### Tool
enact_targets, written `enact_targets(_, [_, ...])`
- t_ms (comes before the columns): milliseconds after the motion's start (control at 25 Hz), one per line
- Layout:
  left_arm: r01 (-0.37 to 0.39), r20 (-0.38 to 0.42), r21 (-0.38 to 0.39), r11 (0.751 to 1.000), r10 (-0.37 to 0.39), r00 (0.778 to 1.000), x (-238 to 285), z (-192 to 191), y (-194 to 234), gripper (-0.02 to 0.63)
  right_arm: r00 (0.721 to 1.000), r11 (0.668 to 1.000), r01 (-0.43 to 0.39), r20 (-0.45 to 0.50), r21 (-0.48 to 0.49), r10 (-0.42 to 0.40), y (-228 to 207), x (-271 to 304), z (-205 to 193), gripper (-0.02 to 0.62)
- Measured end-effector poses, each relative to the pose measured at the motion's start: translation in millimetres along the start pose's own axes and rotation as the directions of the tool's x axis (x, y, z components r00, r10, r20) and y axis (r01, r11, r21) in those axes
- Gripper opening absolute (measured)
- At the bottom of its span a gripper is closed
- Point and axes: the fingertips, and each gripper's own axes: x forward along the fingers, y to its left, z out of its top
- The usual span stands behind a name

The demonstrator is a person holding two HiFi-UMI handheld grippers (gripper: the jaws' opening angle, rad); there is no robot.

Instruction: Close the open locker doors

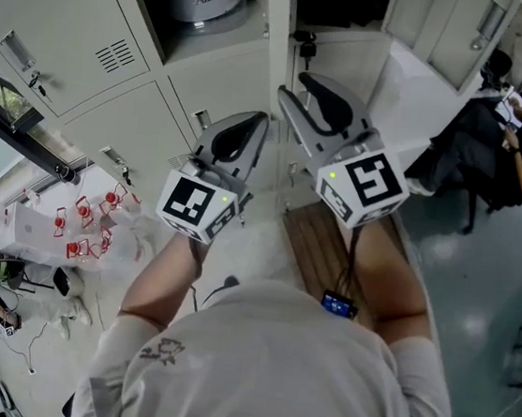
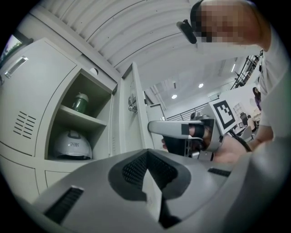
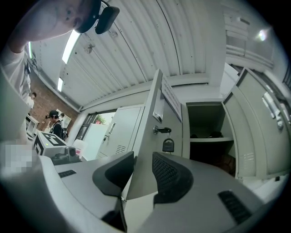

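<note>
- Upper left of the head view: the closed lockers (image 1: 66, 28) need no action, as their doors sit flush.
- Centre-left of the left gripper view: the helmet compartment (image 2: 79, 120) stands open. It holds a white helmet (image 2: 72, 144) below its shelf and a green bottle (image 2: 80, 102) above it.
- Lower centre of the left gripper view: the left gripper (image 2: 146, 157) has its jaw tips together and holds nothing we can identify. A pale wedge shows in the gap behind the tips, and we cannot tell what it is.
- Centre of the right gripper view: the centre door (image 3: 148, 154) is seen edge-on, swung out from the right side of the helmet compartment. A key (image 3: 161, 130) and padlock (image 3: 168, 145) hang on its right face.
- Lower centre of the same view: the right gripper (image 3: 143, 164) has its jaws closed on the free edge of the centre door, one pad against each face.
- Right of the same view: a second compartment (image 3: 204, 140) is open, and its right door (image 3: 254, 136) is swung wide.
- Progress, as we judge it: no open door is shut yet. The centre door is gripped for swinging left onto the helmet compartment, and the right door comes after it.
- Limits of view: the hinges of both doors are not visible. The second compartment is too dark to read. In the head view the person's torso covers the lower lockers, so we cannot say whether other doors stand open.
</note>
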Motion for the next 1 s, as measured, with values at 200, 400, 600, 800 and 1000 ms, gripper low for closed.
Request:
enact_targets(200, [-0.032,-0.001,0.006,0.999,0.032,0.999,-14,-3,22,-0.005,0.999,1.0,-0.03,0.011,0.003,0.03,15,18,0,0.124])
enact_targets(400, [-0.062,-0.007,0.01,0.998,0.062,0.998,-30,-5,44,-0.005,0.999,0.999,-0.05,0.018,0.005,0.05,33,40,-2,0.124])
enact_targets(600, [-0.084,-0.005,0.008,0.996,0.084,0.996,-47,-4,69,-0.005,0.999,0.999,-0.054,0.01,0.008,0.054,49,64,-2,0.124])
enact_targets(800, [-0.097,-0.001,0.009,0.995,0.097,0.995,-63,-2,92,-0.005,0.999,0.999,-0.041,0.012,-0.015,0.041,62,89,-6,0.126])
enact_targets(1000, [-0.094,0.007,0.022,0.995,0.094,0.996,-77,0,114,-0.005,1.0,1.0,-0.022,0.01,-0.022,0.022,71,115,-9,0.124])
